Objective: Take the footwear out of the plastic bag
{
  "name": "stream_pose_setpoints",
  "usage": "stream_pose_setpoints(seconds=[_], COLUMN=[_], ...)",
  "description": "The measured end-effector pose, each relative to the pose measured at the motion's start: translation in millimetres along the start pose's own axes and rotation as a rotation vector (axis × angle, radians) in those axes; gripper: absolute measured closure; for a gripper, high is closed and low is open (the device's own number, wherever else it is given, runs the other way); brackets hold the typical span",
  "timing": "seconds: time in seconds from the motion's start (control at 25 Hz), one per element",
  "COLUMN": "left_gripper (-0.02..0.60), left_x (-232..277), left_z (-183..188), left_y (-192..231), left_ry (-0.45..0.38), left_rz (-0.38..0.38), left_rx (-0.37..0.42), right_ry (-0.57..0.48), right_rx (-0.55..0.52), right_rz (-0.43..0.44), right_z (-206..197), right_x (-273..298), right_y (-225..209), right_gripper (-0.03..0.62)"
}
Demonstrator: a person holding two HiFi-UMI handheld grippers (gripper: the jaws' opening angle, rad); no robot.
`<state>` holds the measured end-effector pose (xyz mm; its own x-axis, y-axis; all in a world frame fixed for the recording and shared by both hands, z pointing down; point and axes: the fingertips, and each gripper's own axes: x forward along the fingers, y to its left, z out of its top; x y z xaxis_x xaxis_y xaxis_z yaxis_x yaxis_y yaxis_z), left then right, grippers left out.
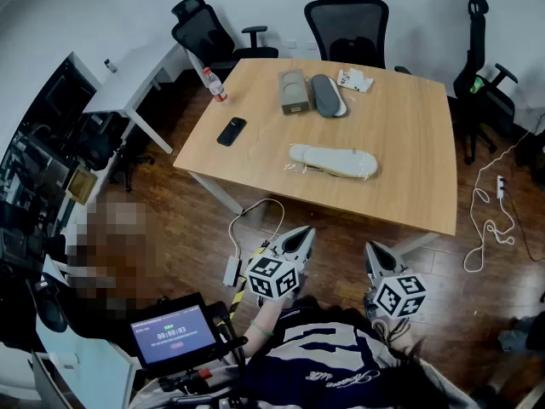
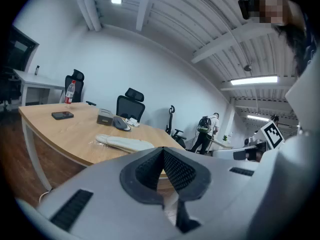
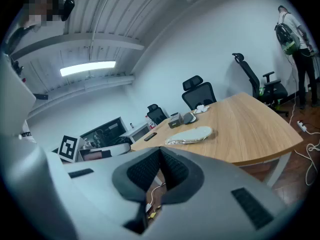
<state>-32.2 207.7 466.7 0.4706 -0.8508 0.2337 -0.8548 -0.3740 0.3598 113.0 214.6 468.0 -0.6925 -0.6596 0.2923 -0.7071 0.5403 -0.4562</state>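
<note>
A dark wooden floor (image 1: 204,211) fills most of the head view, and on it stands a wide wooden counter (image 1: 409,177). Three black office chairs (image 1: 347,15) stand behind it and at its right side. A white desk (image 1: 128,83) stands at the left, just beside the far left corner of the counter.

Low in the head view, the person holds the left hand-held gripper (image 1: 300,239) and the right hand-held gripper (image 1: 373,256) side by side above the floor. Both are in front of the near edge of the counter and point toward it. In each gripper view the two dark pads lie together, with nothing between them.

A small screen (image 1: 173,334) with a timer is at the lower left, near the person.

The plastic bag (image 1: 298,168) lies flat on the counter, near the middle and a little toward the near edge. The pale footwear (image 1: 336,158) is inside it. The bag is well apart from both grippers.

Farther back on the counter stands a grey box (image 1: 293,92), and a grey flat shoe (image 1: 324,95) lies just beside it on the right. A white packet (image 1: 354,79) is near the far edge. A black phone (image 1: 231,131) lies toward the left edge, and a bottle (image 1: 215,84) with a red cap stands upright at the far left corner. A white cable (image 1: 490,220) lies on the floor to the right of the counter.
</note>
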Motion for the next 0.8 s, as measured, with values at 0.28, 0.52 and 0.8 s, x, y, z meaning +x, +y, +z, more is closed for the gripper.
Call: stream_pose_setpoints(seconds=[0.28, 0.52, 0.8], left_gripper=[0.581, 0.581, 0.581], left_x=[12, 9, 51], left_z=[-8, -3, 4], left_y=[-9, 22, 69], left_ry=[0.003, -0.012, 0.022], left_rz=[0.009, 0.08, 0.085], left_rx=[0.004, -0.152, -0.137], right_ry=[0.009, 0.017, 0.01], right_rx=[0.02, 0.017, 0.027], right_rz=[0.018, 0.034, -0.013], right_z=[-4, -2, 14], right_x=[3, 15, 54], right_y=[-18, -18, -51], right_gripper=[0.597, 0.596, 0.596])
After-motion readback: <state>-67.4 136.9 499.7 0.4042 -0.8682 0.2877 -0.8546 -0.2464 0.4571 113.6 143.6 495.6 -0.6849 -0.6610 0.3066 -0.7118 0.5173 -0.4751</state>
